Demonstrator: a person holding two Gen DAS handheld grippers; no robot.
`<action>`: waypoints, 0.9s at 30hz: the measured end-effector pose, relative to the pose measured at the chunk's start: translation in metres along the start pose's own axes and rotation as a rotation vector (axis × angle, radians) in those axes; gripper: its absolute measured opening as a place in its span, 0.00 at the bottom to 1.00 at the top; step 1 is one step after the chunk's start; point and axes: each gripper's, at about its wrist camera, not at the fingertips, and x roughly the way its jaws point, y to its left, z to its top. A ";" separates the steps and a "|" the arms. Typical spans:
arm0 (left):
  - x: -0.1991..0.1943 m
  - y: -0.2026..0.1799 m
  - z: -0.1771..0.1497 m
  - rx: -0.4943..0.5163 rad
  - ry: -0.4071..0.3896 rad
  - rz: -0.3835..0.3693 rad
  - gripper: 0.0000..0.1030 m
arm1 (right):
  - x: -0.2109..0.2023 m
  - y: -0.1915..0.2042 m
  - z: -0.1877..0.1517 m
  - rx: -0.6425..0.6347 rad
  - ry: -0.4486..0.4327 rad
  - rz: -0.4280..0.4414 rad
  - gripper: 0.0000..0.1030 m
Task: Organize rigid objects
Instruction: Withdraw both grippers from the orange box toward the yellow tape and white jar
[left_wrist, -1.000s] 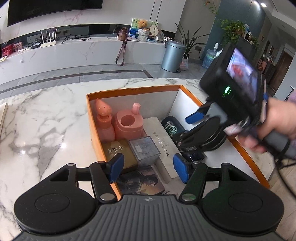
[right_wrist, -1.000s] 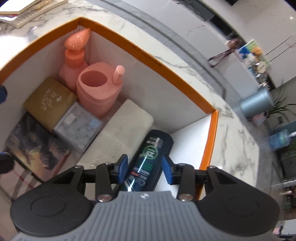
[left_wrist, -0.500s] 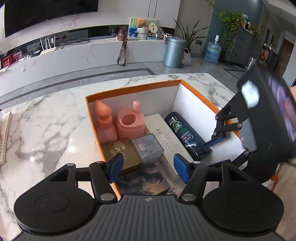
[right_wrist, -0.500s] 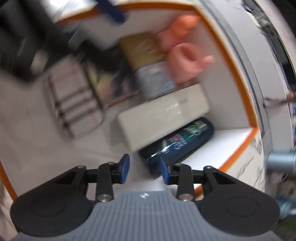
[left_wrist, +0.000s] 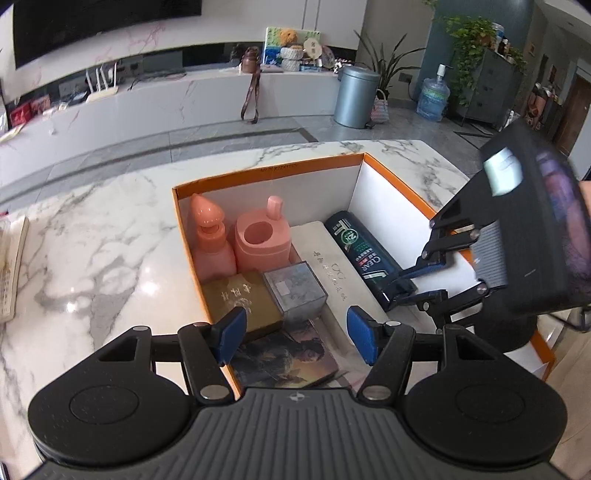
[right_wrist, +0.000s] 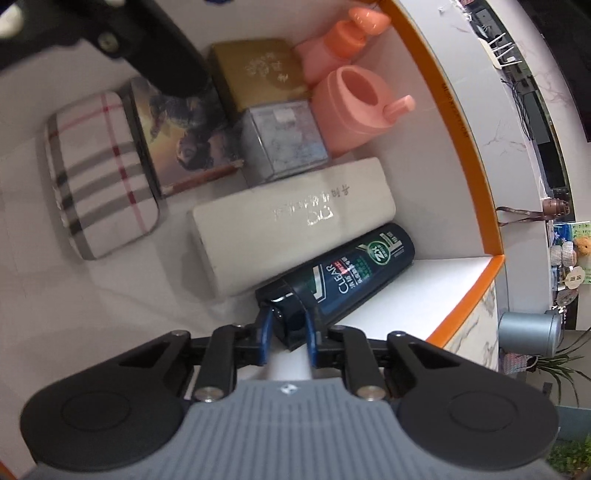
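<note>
An orange-rimmed white box (left_wrist: 391, 173) on the marble table holds a dark Clear shampoo bottle (left_wrist: 364, 253), lying flat beside a long beige case (left_wrist: 332, 266). My right gripper (right_wrist: 289, 330) straddles the bottle's cap end (right_wrist: 332, 280), fingers close against its sides; it also shows in the left wrist view (left_wrist: 424, 280). My left gripper (left_wrist: 295, 334) is open and empty above the box's near-left wall.
Also in the box: a pink pump bottle (left_wrist: 210, 240), a pink cup-shaped container (left_wrist: 262, 240), a gold box (left_wrist: 240, 299), a grey tin (left_wrist: 295, 291), a picture tin (right_wrist: 181, 129) and a plaid case (right_wrist: 99, 173). Books (left_wrist: 11, 269) lie at the table's left edge.
My right gripper swung round and dropped to the bottle's cap end, its fingers now narrowed around it. The left gripper has stayed nearly still.
</note>
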 end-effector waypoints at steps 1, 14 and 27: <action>-0.003 -0.003 0.000 0.000 -0.003 -0.002 0.71 | -0.009 -0.002 -0.002 0.024 -0.030 0.006 0.18; -0.030 -0.120 0.018 0.278 -0.014 -0.148 0.70 | -0.109 -0.049 -0.141 0.756 -0.298 0.053 0.19; 0.067 -0.228 0.022 0.593 0.179 -0.176 0.68 | -0.037 -0.017 -0.268 1.519 -0.146 0.261 0.31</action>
